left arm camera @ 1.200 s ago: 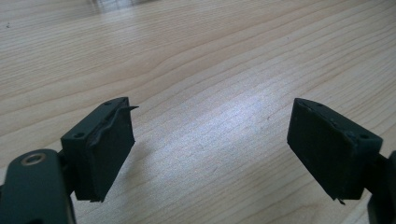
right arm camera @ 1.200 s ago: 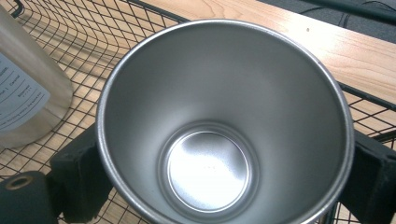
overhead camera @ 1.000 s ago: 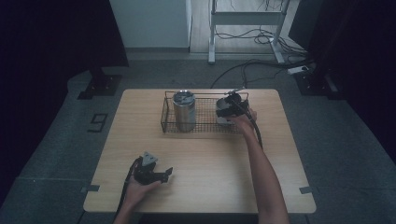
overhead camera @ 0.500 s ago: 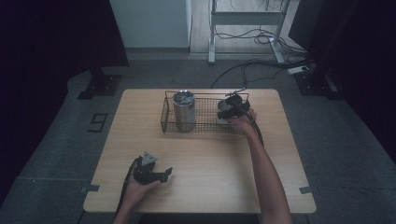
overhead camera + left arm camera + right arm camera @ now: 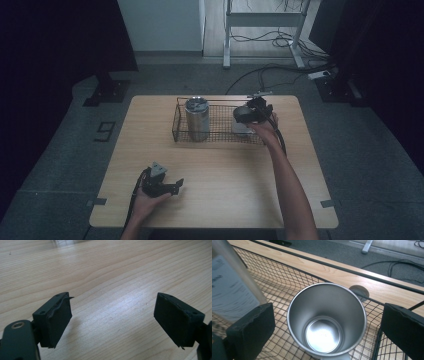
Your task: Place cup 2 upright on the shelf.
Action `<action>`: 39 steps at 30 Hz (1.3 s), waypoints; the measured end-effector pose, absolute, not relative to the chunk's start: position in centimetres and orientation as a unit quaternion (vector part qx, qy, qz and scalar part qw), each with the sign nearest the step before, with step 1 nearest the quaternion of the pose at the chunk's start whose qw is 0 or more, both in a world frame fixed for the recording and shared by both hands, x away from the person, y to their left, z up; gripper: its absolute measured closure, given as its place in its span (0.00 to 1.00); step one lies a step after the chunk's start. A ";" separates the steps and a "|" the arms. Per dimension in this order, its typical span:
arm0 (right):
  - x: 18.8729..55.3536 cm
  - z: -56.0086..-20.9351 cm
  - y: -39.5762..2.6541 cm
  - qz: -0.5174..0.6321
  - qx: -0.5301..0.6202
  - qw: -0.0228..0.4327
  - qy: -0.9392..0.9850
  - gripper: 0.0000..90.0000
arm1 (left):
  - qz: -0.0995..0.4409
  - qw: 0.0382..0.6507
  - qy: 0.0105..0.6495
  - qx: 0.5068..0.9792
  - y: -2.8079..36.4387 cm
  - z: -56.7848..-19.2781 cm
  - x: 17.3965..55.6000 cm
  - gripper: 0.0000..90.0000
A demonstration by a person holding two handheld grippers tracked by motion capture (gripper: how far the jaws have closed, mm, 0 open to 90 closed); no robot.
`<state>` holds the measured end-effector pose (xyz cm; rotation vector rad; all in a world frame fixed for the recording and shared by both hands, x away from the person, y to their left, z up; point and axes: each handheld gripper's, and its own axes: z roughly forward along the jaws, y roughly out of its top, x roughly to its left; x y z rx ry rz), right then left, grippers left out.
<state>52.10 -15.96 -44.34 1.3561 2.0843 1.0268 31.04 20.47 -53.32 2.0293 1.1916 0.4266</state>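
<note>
Wooden tabletop (image 5: 225,165), wire basket (image 5: 215,136): right claw (image 5: 327,330) wide open, straddling steel cup (image 5: 327,317) at basket's right end, liable to tip it against mesh; left claw (image 5: 112,320) open, empty.

The right gripper (image 5: 248,113) has moved a little toward the far edge of the basket (image 5: 178,120) since a second ago, and it now hangs over the cup (image 5: 327,318) with its jaws wide apart on each side of it. The left gripper (image 5: 170,187) has slid a bit toward the person and turned a little on the desk (image 5: 215,165). Its jaws are apart.
</note>
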 end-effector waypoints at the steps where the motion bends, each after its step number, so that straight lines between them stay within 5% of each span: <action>1: 51.9 -44.2 -16.1 0.374 0.489 0.225 0.755 0.00 | 0.166 0.366 0.465 0.789 20.5 -53.3 31.1 0.16; 39: 35.2 -49.0 -25.7 0.453 0.486 0.216 0.716 0.14 | 0.174 0.350 0.470 0.791 20.7 -53.7 31.1 0.16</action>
